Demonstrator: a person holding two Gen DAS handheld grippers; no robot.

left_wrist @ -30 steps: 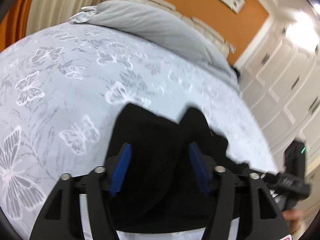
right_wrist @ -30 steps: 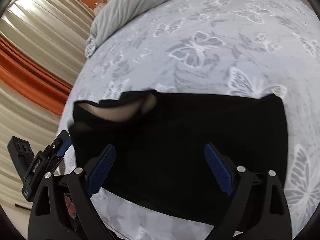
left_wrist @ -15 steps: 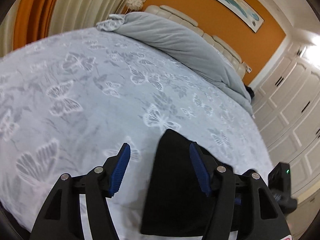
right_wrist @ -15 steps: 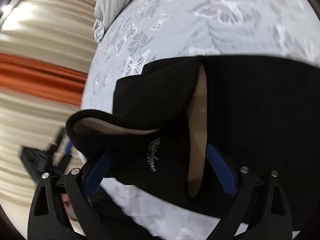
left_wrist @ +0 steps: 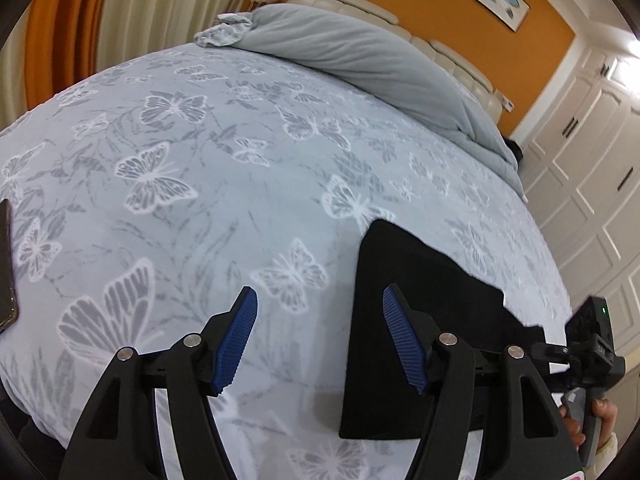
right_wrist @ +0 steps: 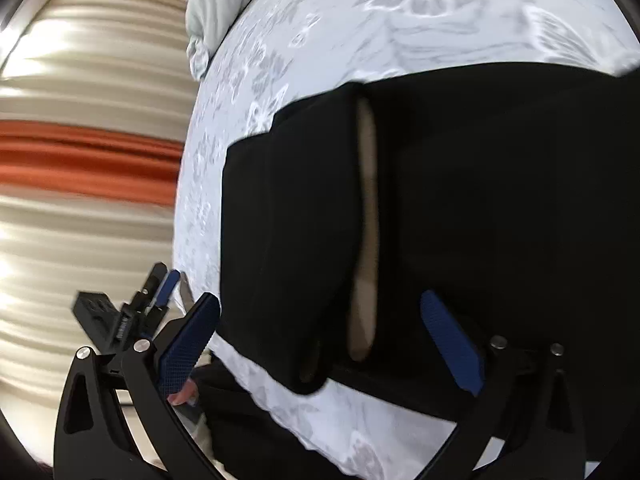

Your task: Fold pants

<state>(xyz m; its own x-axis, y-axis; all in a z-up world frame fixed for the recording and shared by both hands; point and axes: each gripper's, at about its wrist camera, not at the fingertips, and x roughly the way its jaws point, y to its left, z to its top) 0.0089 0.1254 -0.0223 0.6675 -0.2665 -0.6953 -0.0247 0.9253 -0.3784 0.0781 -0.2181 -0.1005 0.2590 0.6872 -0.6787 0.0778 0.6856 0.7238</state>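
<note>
The black pants (left_wrist: 404, 292) lie folded flat on the butterfly bedspread (left_wrist: 208, 184), to the right in the left wrist view. My left gripper (left_wrist: 318, 340) is open and empty, hovering over bare bedspread just left of the pants' edge. In the right wrist view the pants (right_wrist: 480, 208) fill the middle, with a tan inner lining (right_wrist: 366, 240) showing along a slit. My right gripper (right_wrist: 320, 340) is open and empty right above the pants near the bed's front edge. The other gripper (right_wrist: 132, 316) shows at the left.
A grey duvet (left_wrist: 360, 52) is bunched by the headboard. A dark phone (left_wrist: 6, 268) lies on the bedspread at far left. White wardrobe doors (left_wrist: 588, 184) stand to the right; curtains (right_wrist: 80, 152) hang beyond the bed's left side.
My left gripper has let go of the pants and moved left off them. The pants went from a lifted, loose fold to lying flat. My right gripper has moved in closer over them.
</note>
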